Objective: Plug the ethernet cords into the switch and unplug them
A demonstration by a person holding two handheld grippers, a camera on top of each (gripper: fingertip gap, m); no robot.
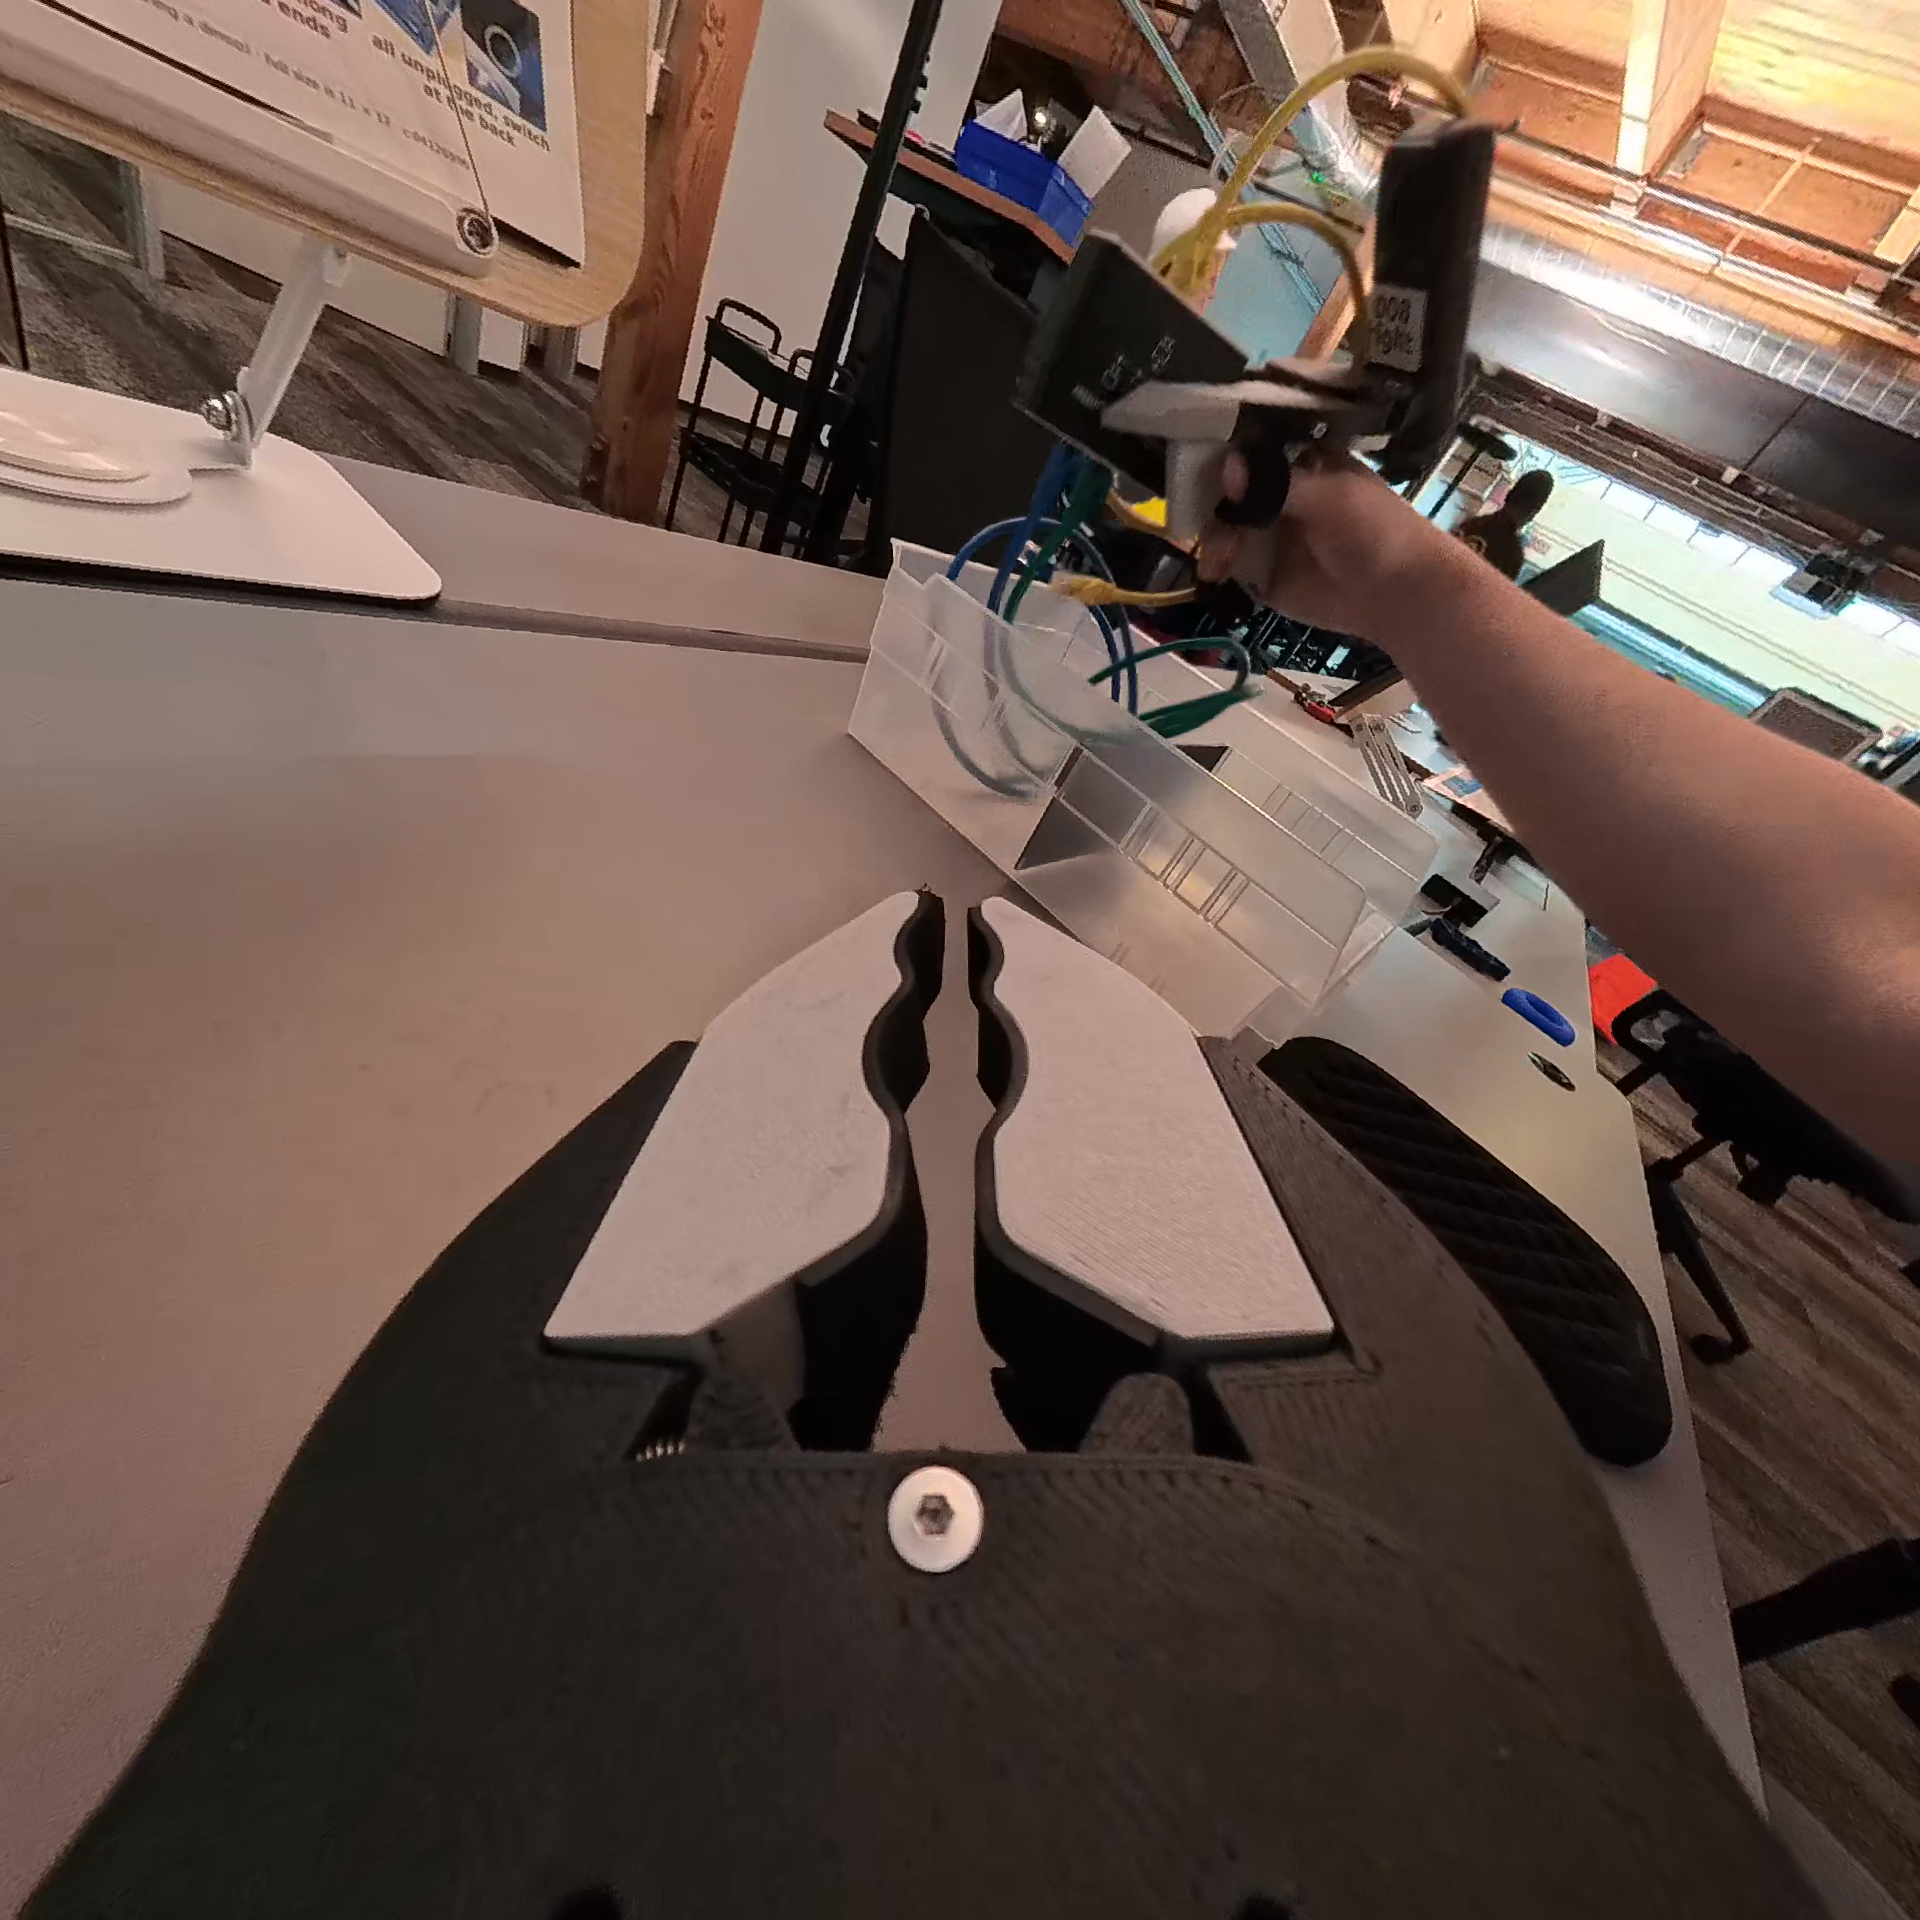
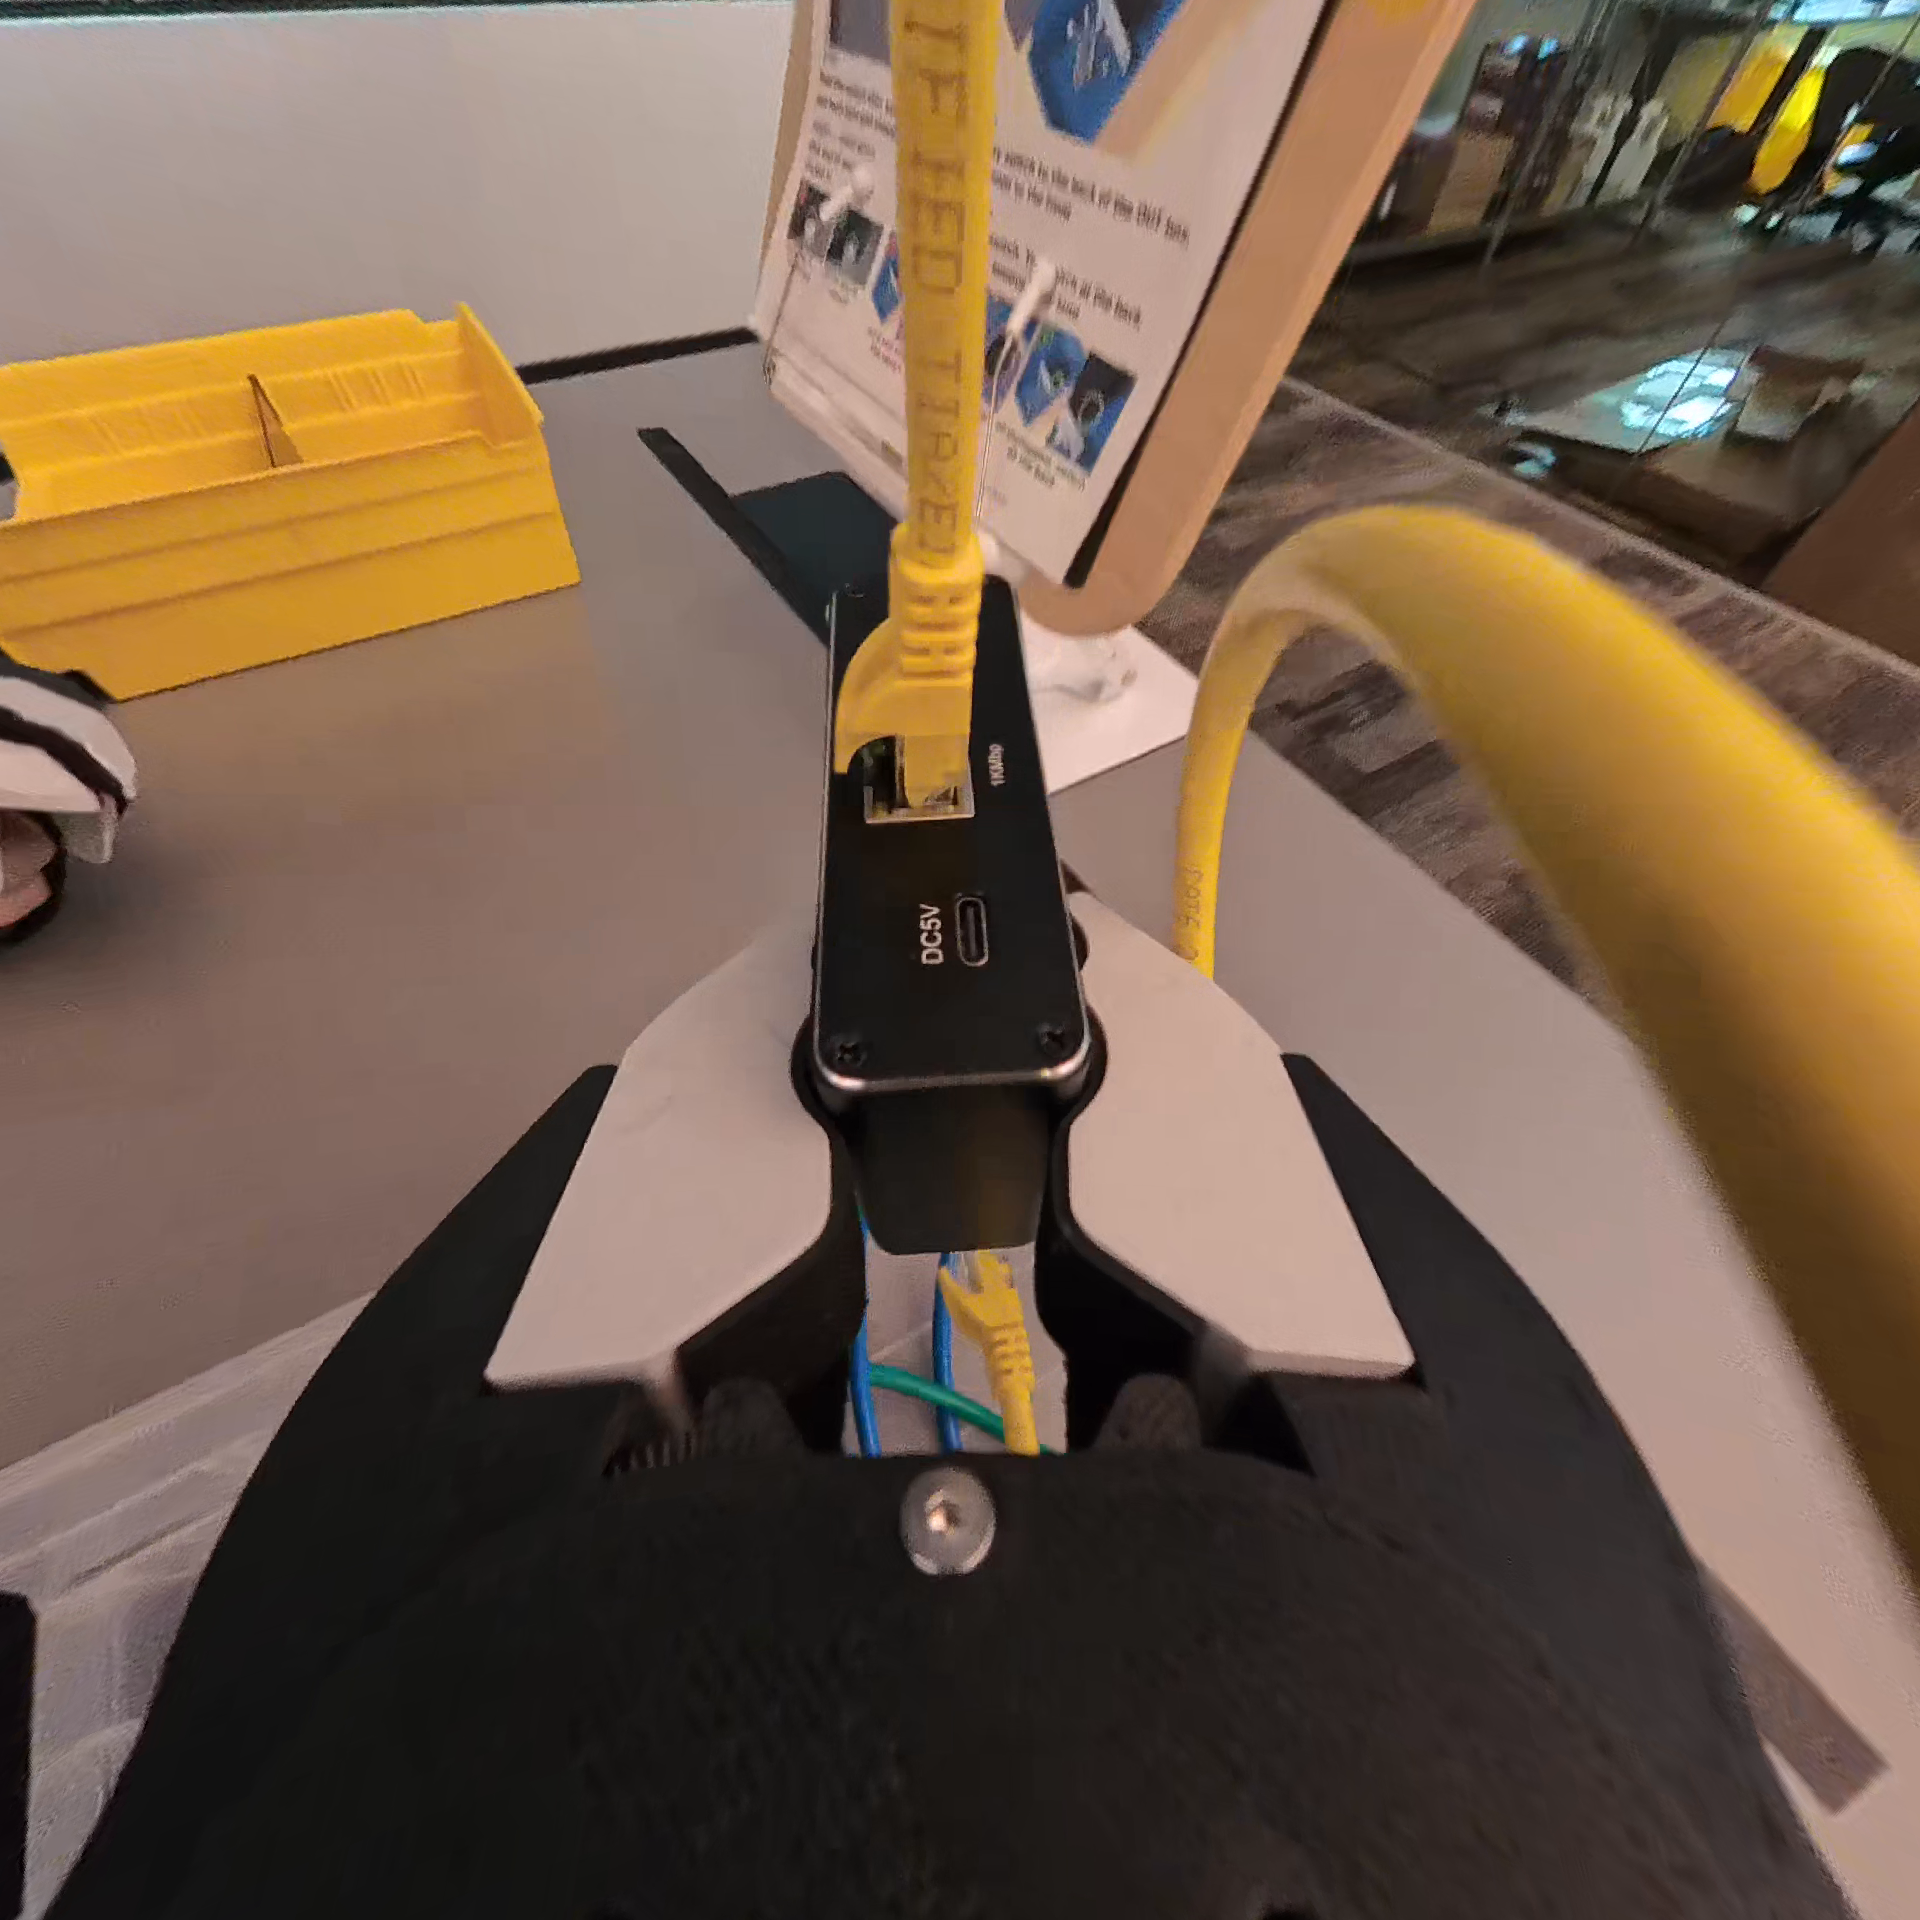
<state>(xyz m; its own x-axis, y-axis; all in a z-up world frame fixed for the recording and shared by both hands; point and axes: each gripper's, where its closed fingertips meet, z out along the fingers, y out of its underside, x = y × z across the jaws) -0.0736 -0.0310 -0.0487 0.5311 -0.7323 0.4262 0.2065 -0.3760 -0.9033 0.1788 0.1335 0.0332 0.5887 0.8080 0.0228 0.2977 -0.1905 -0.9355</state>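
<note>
My right gripper (image 2: 948, 997) is shut on a black switch (image 2: 940, 873) and holds it up off the grey table. A yellow ethernet cord (image 2: 928, 644) is plugged into a port on the switch's face. A second yellow cord (image 2: 1558, 790) loops close past the camera on the right. Blue, green and yellow cords (image 2: 966, 1361) hang below, between the fingers. In the left wrist view the right gripper (image 1: 1205, 410) holds the switch (image 1: 1122, 332) high over a clear bin (image 1: 997, 717) with blue and green cords in it. My left gripper (image 1: 956, 920) is shut and empty above the table.
A yellow bin (image 2: 281, 509) stands at the far left of the table. An instruction sheet on a wooden stand (image 2: 1049, 260) is behind the switch; its white base (image 1: 270, 520) is at the table's left. A second clear bin (image 1: 1226, 883) lies beside the first. A person's bare arm (image 1: 1662, 790) crosses at right. Some 30 cm of space lies between my two pairs of fingers.
</note>
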